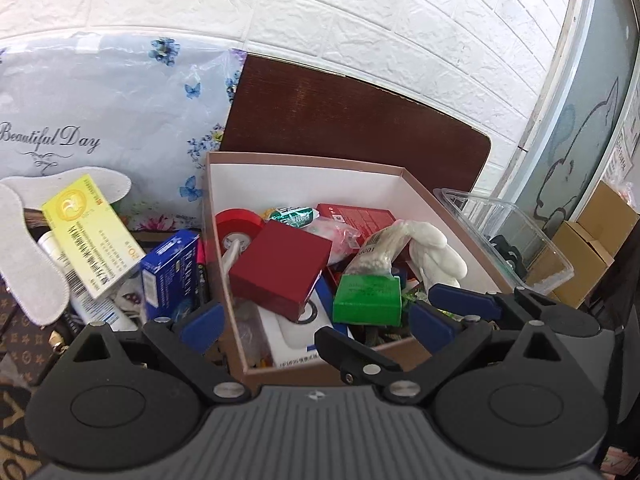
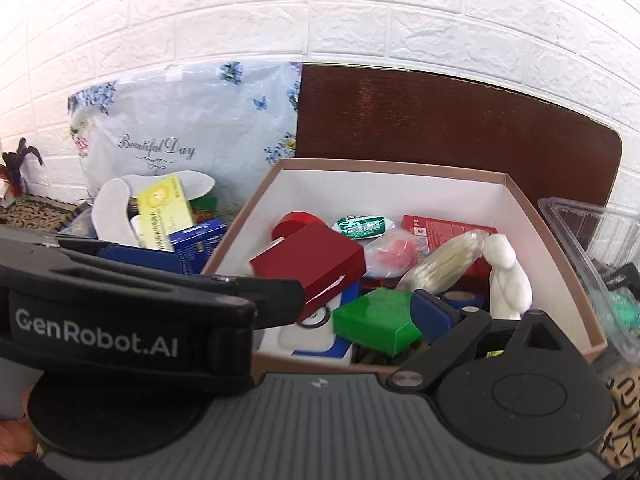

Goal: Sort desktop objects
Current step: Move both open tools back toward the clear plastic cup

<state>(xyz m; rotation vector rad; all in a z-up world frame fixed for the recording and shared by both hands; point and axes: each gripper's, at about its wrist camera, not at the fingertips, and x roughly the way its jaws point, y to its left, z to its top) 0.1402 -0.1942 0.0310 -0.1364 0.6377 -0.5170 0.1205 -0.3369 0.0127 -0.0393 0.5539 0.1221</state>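
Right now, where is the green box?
The green box is in the big cardboard box, near its front edge. It lies just right of the dark red box, under the bag of cotton swabs, in both wrist views.

Open pink-rimmed cardboard box (image 1: 416, 184), white inside, holds the sorted clutter; dark red box (image 1: 282, 270) lies tilted on top near the left wall; green box (image 1: 368, 298) lies tilted beside it, under a bagged bundle of sticks (image 1: 378, 250); red tape roll (image 1: 236, 226) at rear left; white plush toy (image 1: 434, 252) leans against the right wall.
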